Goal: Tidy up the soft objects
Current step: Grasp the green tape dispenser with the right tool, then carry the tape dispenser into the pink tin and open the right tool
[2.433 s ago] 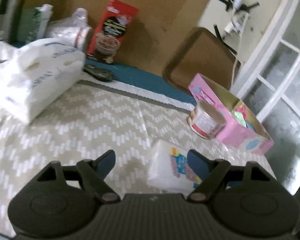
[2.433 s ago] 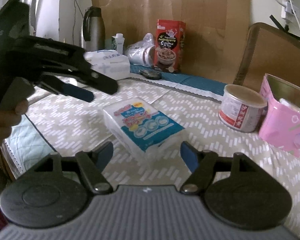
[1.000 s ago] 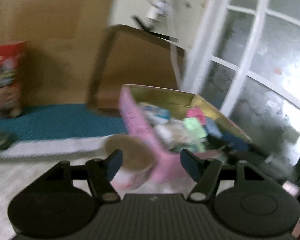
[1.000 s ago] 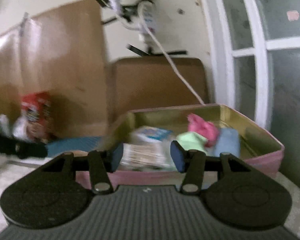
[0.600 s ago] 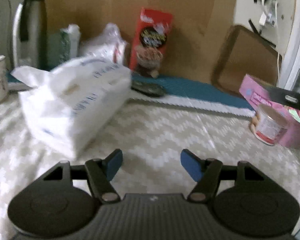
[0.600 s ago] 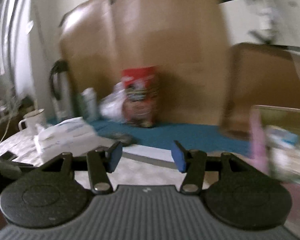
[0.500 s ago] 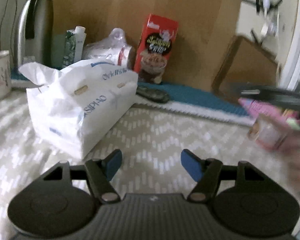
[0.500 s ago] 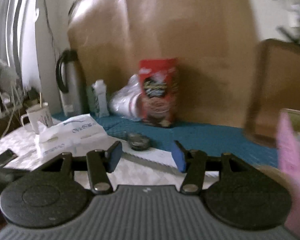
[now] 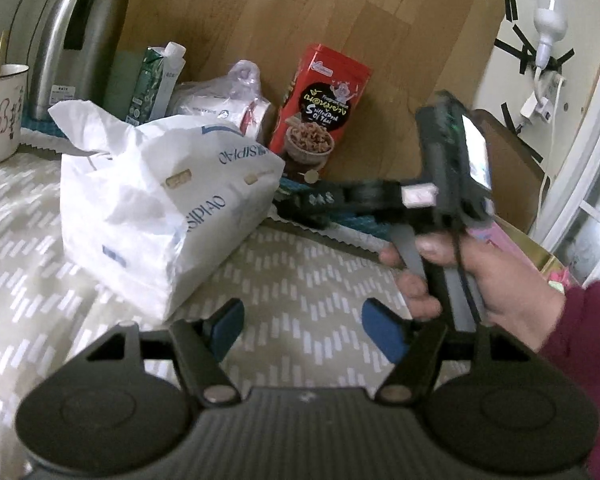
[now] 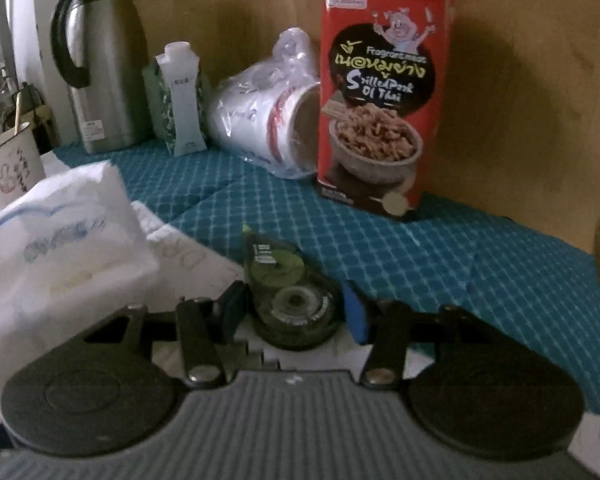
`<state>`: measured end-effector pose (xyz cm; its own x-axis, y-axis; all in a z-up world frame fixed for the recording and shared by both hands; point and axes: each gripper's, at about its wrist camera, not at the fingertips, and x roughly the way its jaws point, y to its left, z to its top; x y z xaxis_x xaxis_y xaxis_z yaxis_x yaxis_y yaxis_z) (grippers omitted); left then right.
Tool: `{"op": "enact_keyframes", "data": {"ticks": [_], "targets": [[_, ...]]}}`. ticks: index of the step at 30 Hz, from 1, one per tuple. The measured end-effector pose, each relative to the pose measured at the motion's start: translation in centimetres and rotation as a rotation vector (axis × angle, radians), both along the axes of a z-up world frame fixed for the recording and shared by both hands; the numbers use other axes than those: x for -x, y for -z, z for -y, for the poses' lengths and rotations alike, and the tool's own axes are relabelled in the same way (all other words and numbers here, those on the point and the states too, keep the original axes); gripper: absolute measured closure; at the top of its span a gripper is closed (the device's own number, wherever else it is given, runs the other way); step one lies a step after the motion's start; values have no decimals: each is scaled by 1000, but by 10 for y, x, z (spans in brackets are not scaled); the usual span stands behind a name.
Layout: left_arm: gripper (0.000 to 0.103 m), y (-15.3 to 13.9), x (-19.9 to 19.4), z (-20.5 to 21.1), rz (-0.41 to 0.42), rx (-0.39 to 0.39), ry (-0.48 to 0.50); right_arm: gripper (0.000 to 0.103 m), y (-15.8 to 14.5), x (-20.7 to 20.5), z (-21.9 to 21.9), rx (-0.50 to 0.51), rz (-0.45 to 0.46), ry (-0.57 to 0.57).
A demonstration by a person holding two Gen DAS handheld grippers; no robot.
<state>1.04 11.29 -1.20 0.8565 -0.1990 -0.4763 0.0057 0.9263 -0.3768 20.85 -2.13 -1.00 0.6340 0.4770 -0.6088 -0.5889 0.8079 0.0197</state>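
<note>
Right now your right gripper is low over the blue mat, and its jaws are closing. Between them sits a green tape roller. It almost fills the gap, but you cannot tell whether the blue pads press on it. Off to the left of those jaws is the soft white tissue pack, and a red snack box stands past them, up and to the right.

Your left gripper has its jaws apart with nothing between them, only the zigzag cloth. The tissue pack lies just ahead of the left jaw, near it but not touching. Past the right jaw you see your right hand around the handle of the other gripper. Behind that hand, a bit of the pink box peeks out.
</note>
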Motion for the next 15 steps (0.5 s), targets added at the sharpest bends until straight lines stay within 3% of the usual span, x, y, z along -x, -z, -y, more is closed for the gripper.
{"op": "enact_keyframes", "data": {"ticks": [5,10,13,15], "targets": [[36,1,-1,-4,-1,20,-6,49,-4,45,30,21,0,-13],[35,1,-2,-5,-17,24,-11,49,-4,118,92,11,9,-47],[34,1,-1,-3,-22,9,-11,49,-2,162,136,-22,23,-6],[34,0,-2,0,-27,-9,-4,49,-1,188,165,-34,36,80]]}}
